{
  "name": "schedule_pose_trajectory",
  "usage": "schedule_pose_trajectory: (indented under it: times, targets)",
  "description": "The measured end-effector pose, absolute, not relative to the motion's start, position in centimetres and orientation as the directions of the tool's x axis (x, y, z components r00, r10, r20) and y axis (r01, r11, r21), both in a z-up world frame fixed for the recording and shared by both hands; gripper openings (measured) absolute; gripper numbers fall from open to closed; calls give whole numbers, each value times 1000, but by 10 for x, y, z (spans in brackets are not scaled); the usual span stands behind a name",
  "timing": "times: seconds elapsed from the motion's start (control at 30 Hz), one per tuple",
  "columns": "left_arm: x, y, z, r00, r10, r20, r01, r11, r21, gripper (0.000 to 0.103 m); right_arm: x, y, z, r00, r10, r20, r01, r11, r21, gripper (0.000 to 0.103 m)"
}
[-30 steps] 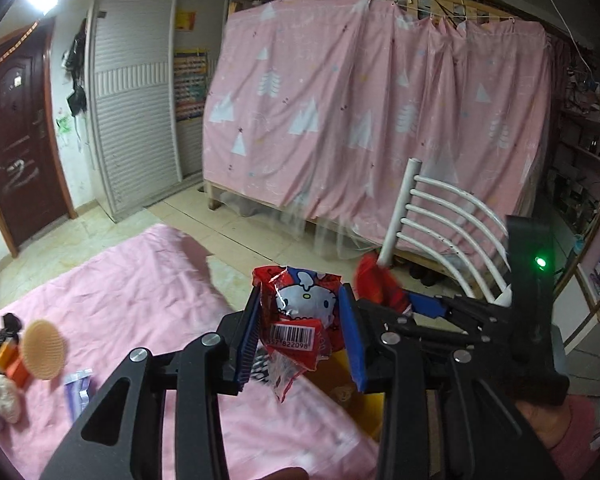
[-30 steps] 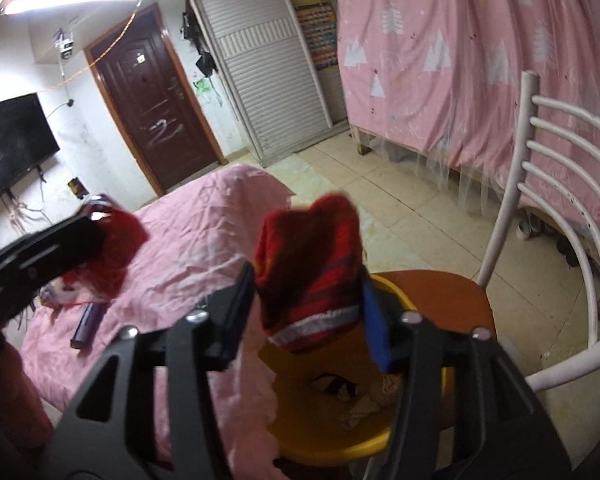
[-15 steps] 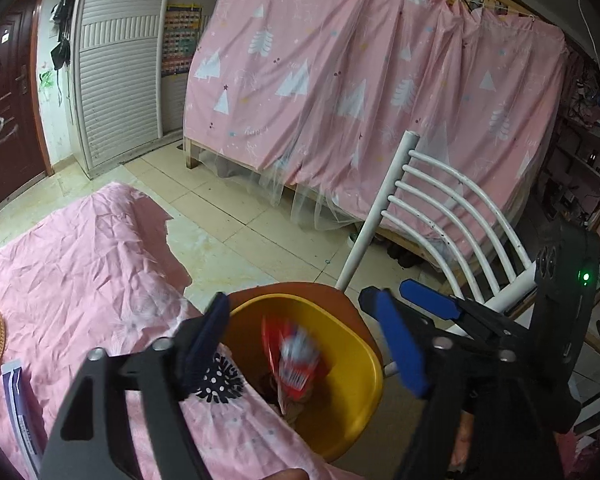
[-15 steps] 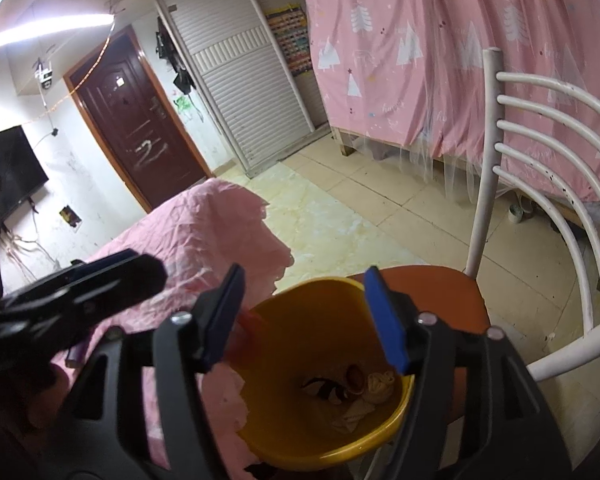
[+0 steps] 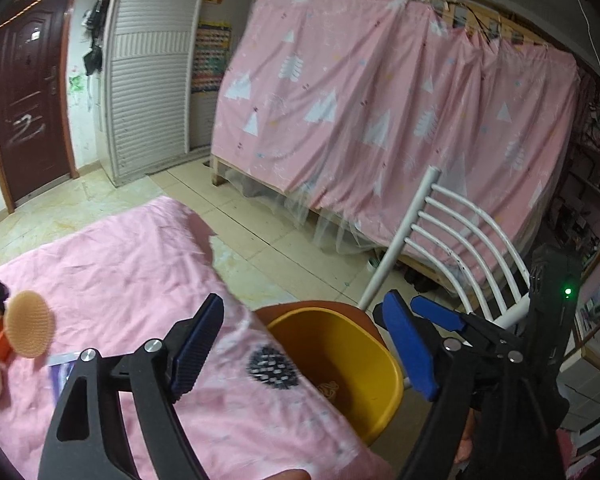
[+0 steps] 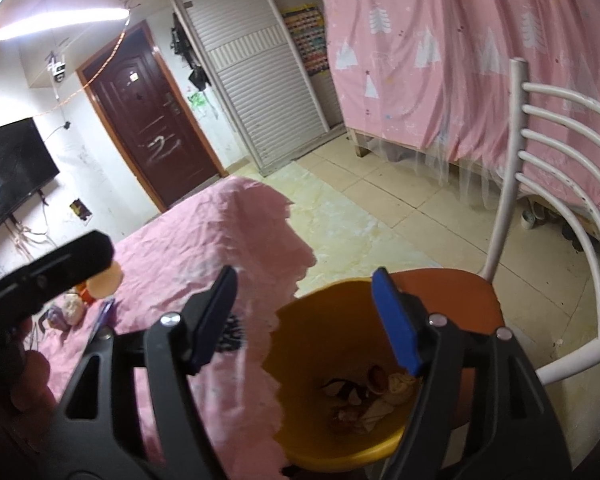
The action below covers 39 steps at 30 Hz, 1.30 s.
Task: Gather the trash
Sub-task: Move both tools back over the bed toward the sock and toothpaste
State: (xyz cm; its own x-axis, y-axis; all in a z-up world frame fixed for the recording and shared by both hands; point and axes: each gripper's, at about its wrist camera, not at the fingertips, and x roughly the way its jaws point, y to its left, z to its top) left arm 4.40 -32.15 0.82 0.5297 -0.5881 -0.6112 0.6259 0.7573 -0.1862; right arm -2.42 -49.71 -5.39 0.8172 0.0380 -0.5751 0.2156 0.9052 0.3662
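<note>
A bin (image 6: 300,432) holding trash (image 6: 364,396) sits on a chair (image 6: 460,292) beside the table (image 6: 204,232).

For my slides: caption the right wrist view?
Open right gripper above the yellow bin of trash on a chair.

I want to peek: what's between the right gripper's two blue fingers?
Nothing is held; through the right gripper you see the yellow bin with trash inside, in the right wrist view.

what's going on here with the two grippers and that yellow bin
A person is collecting trash with a gripper in each hand. Both the left gripper and right gripper hang over the yellow bin on the chair, jaws just opened and empty. Wrappers lie in the bin's bottom.
</note>
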Motion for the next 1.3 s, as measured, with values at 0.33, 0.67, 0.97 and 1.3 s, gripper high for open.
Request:
schedule_pose_trajectory:
  times: [0.33, 0.67, 0.97, 1.3]
  targets:
    - [52, -238, 29, 635, -519, -573, 522, 834, -178, 75, 8, -426, -39, 810, 125, -574, 88, 940, 329, 68]
    - [64, -155, 33, 701, -434, -566, 418, 893, -167, 79, 29, -359, -30, 788, 182, -588, -8, 958, 286, 72]
    - [74, -91, 29, 742, -339, -578, 315, 938, -146, 79, 49, -307, -34, 754, 238, -613, -91, 961, 261, 73]
    - [87, -19, 1, 753, -216, -621, 174, 976, -128, 80, 65, -257, -43, 702, 270, -659, -163, 962, 220, 73]
